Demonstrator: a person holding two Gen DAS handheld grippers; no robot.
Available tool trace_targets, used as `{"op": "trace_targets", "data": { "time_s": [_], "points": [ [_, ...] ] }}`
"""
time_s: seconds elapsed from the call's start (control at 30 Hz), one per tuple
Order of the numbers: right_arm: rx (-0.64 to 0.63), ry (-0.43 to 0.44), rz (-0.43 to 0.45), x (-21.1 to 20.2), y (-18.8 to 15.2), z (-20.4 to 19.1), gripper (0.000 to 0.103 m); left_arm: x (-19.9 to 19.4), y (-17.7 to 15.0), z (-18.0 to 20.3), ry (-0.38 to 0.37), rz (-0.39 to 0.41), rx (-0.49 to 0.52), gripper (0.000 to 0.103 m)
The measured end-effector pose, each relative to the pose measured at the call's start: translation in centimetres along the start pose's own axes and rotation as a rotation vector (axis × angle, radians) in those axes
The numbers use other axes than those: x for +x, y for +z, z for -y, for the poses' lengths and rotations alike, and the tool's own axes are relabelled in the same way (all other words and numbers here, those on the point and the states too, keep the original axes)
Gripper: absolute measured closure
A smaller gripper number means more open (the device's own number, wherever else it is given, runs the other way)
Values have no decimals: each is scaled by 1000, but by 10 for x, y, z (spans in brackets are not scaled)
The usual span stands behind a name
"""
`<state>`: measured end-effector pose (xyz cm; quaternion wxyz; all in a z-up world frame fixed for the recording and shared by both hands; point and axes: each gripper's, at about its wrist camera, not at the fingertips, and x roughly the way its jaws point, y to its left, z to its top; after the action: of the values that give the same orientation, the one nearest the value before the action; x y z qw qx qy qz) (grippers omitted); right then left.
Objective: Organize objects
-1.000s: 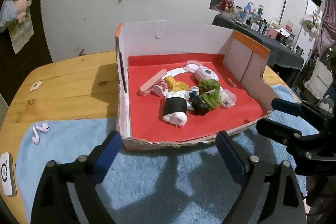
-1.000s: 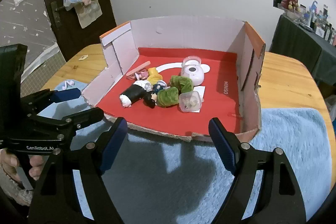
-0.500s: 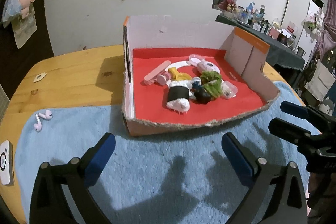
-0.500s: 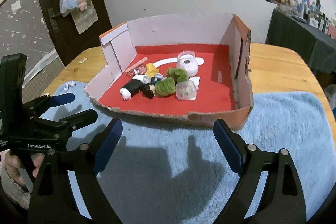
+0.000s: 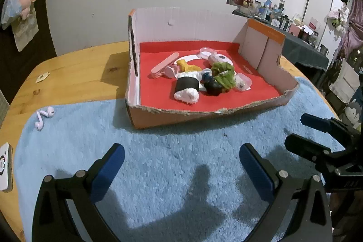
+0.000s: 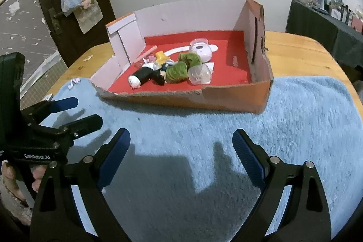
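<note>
Left wrist view: the left gripper (image 5: 181, 165) stood wide open and empty over the blue fleece mat (image 5: 158, 151); the torn red-lined cardboard box (image 5: 192, 115) of small toys lay straight ahead, farther off than a second earlier. Right wrist view: the right gripper (image 6: 181, 151), likewise agape and empty, faced the box (image 6: 226, 101) from about as near, having also backed away.

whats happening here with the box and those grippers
A person holds two grippers, the left gripper and right gripper, both open and empty above a blue towel. Ahead sits a cardboard box with a red floor, holding a heap of small toys. A pair of white earbuds lies outside the box at the towel's left edge.
</note>
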<state>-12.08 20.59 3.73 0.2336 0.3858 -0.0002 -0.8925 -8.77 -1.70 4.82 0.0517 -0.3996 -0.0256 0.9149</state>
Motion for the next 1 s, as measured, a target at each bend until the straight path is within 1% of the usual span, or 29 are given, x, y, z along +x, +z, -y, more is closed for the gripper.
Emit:
{"op": "trace_targets", "data": {
  "time_s": [0.37,0.53,0.8,1.0],
  "points": [
    [13,-20,-27,8,-13,4,10,10,-15,5,-5,-40,-18,0],
    [21,-23,-38,12,-18,6,10,15,-18,1,-3,-56,-36,0],
    [28,-25,-45,14,-20,7,10,18,-22,-2,-9,-72,-50,0],
    [22,-35,-45,14,-22,6,10,16,-25,-2,-4,-66,-45,0]
  ]
}}
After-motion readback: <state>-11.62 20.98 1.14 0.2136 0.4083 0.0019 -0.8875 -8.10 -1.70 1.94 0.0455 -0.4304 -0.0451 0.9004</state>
